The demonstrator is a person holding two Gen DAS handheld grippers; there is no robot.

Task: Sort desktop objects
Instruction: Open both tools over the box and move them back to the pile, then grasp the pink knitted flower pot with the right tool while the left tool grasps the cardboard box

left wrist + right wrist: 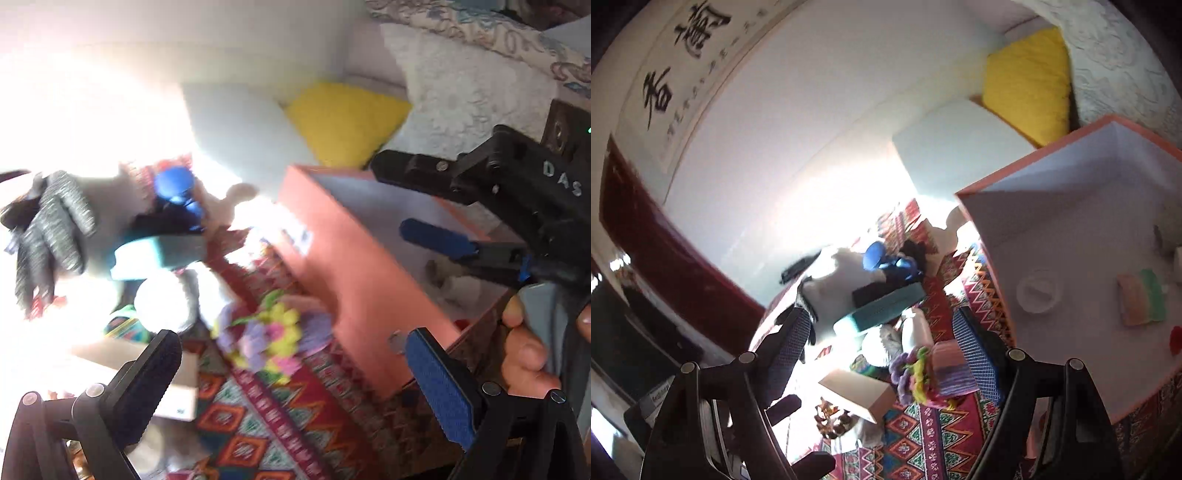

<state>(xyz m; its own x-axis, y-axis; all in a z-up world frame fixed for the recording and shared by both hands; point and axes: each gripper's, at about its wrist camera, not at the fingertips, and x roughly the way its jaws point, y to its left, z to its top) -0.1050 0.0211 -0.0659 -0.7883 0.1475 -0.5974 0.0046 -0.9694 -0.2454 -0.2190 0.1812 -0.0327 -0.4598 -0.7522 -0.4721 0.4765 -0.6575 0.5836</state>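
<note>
A salmon-orange box (pixel 343 266) with a white inside stands open on the patterned cloth. In the right wrist view the box (pixel 1071 221) holds a white round jar (pixel 1038 291), a pastel striped item (pixel 1141 299) and something red (pixel 1175 339). A crocheted flower bunch (pixel 273 336) in purple, yellow and pink lies beside the box. My left gripper (pixel 291 334) is open above the flower bunch (pixel 916 373), holding nothing. My right gripper (pixel 388 195) hovers open over the box, empty; a hand (pixel 524 350) holds it. Seen from its own camera, the right gripper (pixel 881 314) is open.
On the patterned cloth (pixel 280 424) lie a grey and white glove (pixel 55 229), a blue object (pixel 177 192), a teal box (pixel 166 251), a white round lid (pixel 162 299) and a white carton (pixel 857 395). A yellow cushion (pixel 347 122) sits behind.
</note>
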